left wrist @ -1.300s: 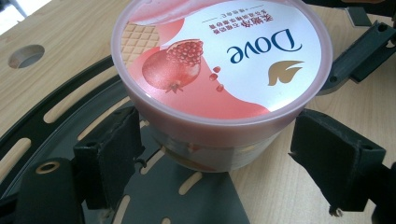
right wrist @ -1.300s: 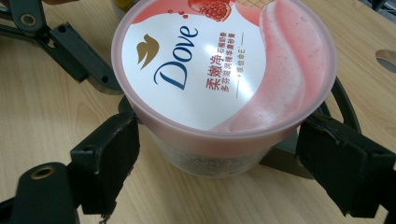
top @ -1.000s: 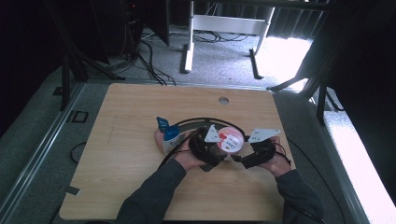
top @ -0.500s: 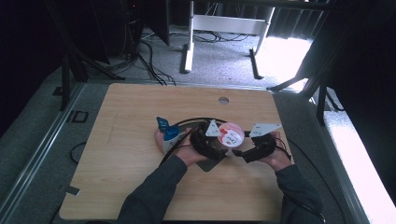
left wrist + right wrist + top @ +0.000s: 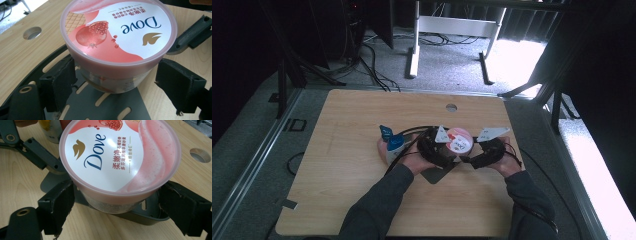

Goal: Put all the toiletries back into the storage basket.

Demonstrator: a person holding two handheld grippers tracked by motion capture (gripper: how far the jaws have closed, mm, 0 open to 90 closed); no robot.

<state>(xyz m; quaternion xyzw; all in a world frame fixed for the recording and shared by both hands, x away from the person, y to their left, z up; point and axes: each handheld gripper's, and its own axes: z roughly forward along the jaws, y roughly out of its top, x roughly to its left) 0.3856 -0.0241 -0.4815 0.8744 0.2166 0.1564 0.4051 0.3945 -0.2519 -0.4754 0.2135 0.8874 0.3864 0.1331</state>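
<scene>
Dove tub (image 5: pixel 458 141) stands upright between both grippers, on a dark slotted plate (image 5: pixel 110 107). Left gripper (image 5: pixel 117 82) and right gripper (image 5: pixel 115 202) each straddle it, jaws apart, not yet touching its sides.

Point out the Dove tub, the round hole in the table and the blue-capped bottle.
Dove tub (image 5: pixel 120 30), left gripper view, centre of its lid.
Round hole (image 5: pixel 451 107), high view, its middle.
Blue-capped bottle (image 5: pixel 394 143), high view, its cap.
</scene>
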